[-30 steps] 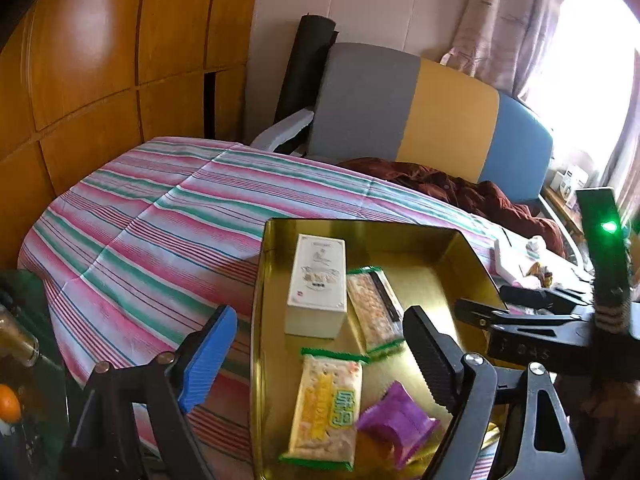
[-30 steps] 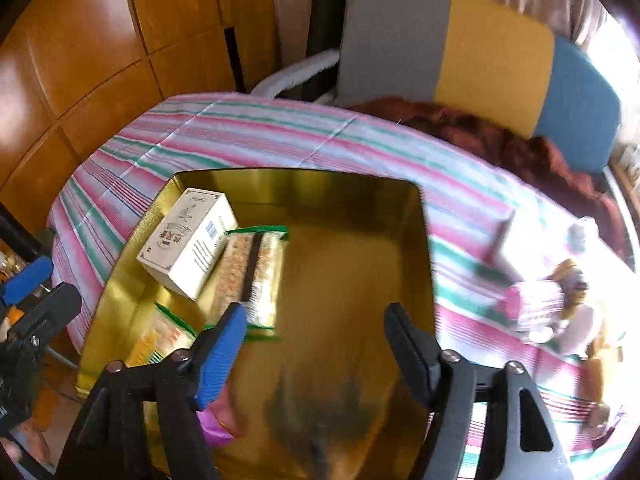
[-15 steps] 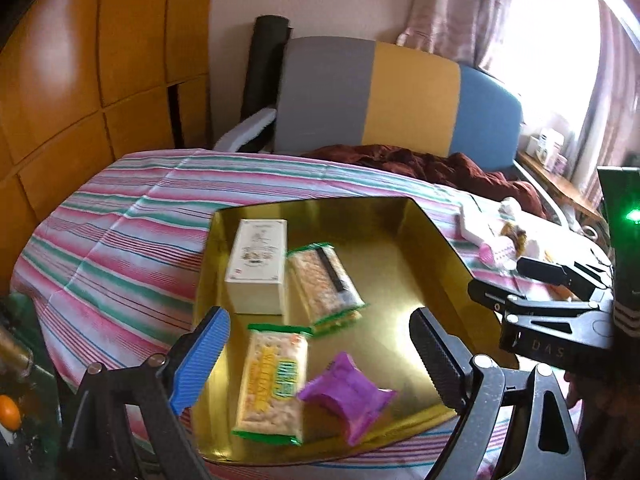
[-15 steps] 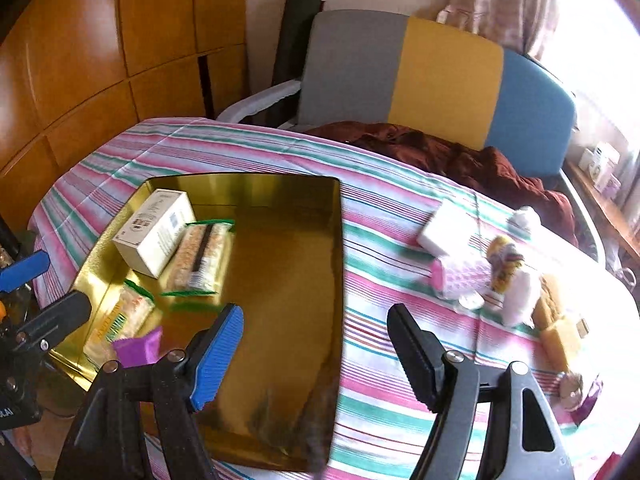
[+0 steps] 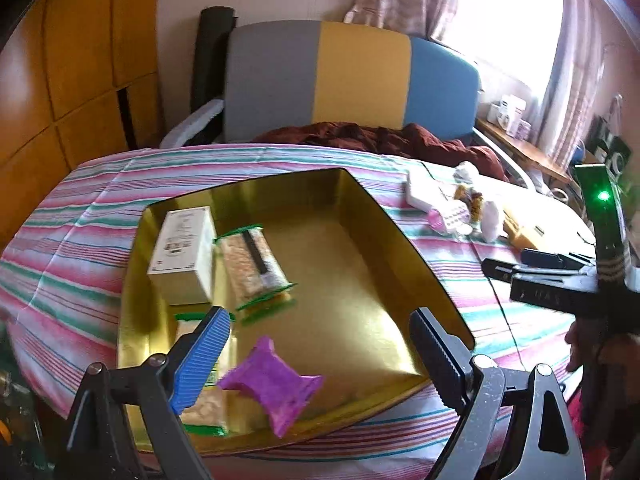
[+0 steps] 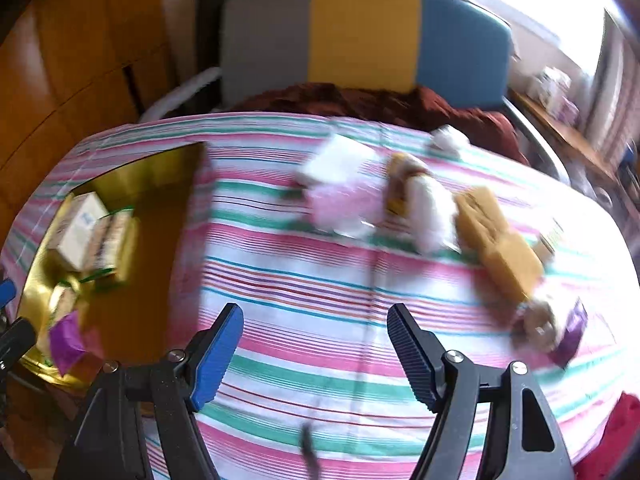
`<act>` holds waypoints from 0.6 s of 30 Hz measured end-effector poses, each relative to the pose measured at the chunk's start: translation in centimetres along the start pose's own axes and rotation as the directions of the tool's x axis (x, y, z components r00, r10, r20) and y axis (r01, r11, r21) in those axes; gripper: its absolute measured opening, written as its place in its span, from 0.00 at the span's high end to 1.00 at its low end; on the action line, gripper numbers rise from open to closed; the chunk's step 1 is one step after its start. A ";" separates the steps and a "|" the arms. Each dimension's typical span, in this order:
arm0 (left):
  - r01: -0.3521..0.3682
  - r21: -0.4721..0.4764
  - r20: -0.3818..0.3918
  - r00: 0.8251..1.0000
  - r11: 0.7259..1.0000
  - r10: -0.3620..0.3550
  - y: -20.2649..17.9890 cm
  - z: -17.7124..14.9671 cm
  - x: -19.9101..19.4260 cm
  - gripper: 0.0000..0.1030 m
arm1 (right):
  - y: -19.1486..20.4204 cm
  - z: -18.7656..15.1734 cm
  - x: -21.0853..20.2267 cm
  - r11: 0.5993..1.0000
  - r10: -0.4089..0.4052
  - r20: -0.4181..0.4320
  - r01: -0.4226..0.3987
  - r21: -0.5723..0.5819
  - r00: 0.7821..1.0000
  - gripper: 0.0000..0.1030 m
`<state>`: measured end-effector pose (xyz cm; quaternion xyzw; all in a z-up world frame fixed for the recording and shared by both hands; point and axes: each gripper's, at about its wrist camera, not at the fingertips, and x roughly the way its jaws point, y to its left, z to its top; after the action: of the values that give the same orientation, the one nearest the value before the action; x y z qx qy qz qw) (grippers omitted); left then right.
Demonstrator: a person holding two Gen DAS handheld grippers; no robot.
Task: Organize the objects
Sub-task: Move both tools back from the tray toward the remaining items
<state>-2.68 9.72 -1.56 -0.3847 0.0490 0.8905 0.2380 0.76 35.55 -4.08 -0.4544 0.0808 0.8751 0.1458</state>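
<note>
Gold tray point(image 5: 404, 248) sits at 9 o'clock on the striped worktop point(image 6: 320, 280), holding a white box point(image 5: 182, 248), snack packs and a purple packet point(image 5: 272, 390); loose items point(image 6: 400, 204) lie at 1 o'clock. Left tongs point(image 5: 316, 356) and right tongs point(image 6: 316, 356) both gape, empty. Risk: right view badly smeared, so a hasty grab may miss or scatter that cluster. Pile contents unreadable; tray's near edge cut off by tongs
</note>
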 end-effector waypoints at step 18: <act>0.187 0.177 -0.073 0.982 0.966 -0.176 -8.1 1.1 1.9 0.11 | -23.2 -0.9 -3.7 0.976 -0.151 -0.210 0.180 0.122 0.966 0.26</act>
<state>-0.78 17.94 -1.35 -0.3890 0.1017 0.8455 0.3513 11.13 56.58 -1.82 -0.5338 0.1181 0.8018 0.2412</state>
